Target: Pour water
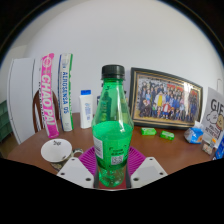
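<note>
A green plastic bottle with a black cap and a green label stands upright between my fingers, held above the brown table. My gripper is shut on the bottle's lower body, the magenta pads pressing on both sides. A white cup sits on the table to the left, just beyond my left finger.
A framed group photo stands at the back right. Upright books and a small white bottle stand at the back left. Small green packets lie near the photo. A printed box is at the far right.
</note>
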Motion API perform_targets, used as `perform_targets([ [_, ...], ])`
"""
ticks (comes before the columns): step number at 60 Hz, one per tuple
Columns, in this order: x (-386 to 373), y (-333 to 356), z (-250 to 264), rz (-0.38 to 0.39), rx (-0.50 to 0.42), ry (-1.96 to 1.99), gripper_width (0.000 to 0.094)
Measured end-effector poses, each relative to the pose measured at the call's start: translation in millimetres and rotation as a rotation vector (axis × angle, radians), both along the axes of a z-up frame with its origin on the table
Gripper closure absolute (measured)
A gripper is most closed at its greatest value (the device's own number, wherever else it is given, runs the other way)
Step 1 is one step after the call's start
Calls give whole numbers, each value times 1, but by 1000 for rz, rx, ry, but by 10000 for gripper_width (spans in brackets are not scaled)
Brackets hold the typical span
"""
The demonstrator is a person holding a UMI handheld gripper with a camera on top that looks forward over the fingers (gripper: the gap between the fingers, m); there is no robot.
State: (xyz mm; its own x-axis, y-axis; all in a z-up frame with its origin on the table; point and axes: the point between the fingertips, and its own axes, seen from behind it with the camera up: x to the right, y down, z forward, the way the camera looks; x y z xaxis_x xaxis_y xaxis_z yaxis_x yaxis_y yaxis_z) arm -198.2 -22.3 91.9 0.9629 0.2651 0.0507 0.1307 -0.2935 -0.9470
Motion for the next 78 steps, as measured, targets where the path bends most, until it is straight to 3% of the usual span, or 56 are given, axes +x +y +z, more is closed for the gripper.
perform_targets([
  [6, 4, -2, -21, -17, -25, 13, 570],
  [18, 10, -3, -18, -50, 27, 57, 561],
  [29, 12, -6, -22, -66, -2, 42, 381],
  [35, 15, -19, -33, -110, -98, 27, 65],
  [55, 19, -139, 25, -276, -246, -60, 83],
  [66, 22, -220, 72, -367, -284, -98, 85],
  [78, 21, -274, 106, -412, -284, -97, 83],
])
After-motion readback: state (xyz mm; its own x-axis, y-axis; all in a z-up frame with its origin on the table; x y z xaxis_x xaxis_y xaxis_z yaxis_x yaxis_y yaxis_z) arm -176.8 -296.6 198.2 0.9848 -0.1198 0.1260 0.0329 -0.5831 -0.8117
